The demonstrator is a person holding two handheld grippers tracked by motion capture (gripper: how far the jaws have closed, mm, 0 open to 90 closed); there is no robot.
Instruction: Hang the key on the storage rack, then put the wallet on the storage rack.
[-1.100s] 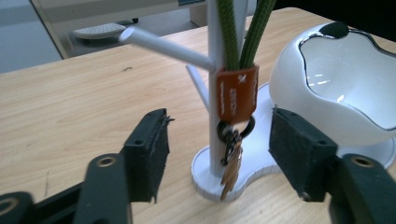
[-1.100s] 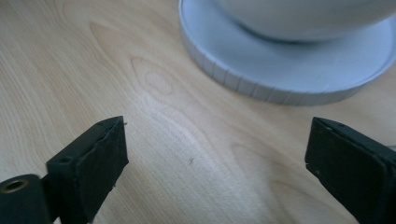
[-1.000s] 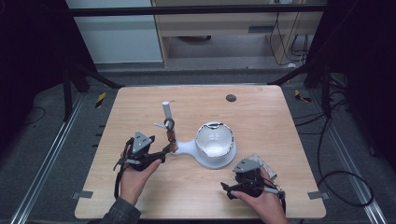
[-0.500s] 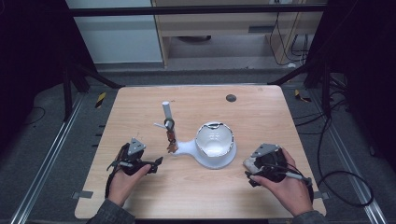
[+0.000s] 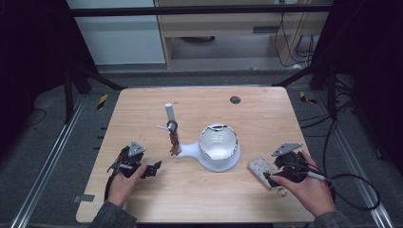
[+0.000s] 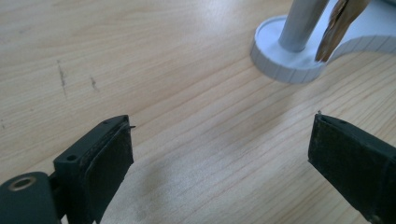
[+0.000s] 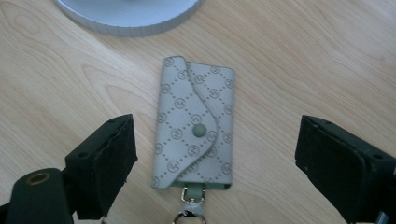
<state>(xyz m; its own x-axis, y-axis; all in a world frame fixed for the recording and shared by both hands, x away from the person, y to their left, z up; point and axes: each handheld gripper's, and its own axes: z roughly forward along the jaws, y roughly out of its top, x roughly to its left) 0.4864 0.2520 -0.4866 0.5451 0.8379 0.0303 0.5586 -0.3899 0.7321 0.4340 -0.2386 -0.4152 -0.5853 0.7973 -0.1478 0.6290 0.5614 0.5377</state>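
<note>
The right gripper point(image 7: 212, 172) is hovering with jaws wide apart over the grey key pouch point(image 7: 195, 122), which is lying flat near the table's right front, its long axis running away between them. Farther left, the left gripper point(image 5: 151, 168) is gaping empty, pointing toward the white stand point(image 5: 195, 151).

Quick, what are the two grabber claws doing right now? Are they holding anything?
Left gripper: open, holding nothing, above bare wooden table.
Right gripper: open, jaws either side of the grey patterned key pouch, not gripping it.
</note>
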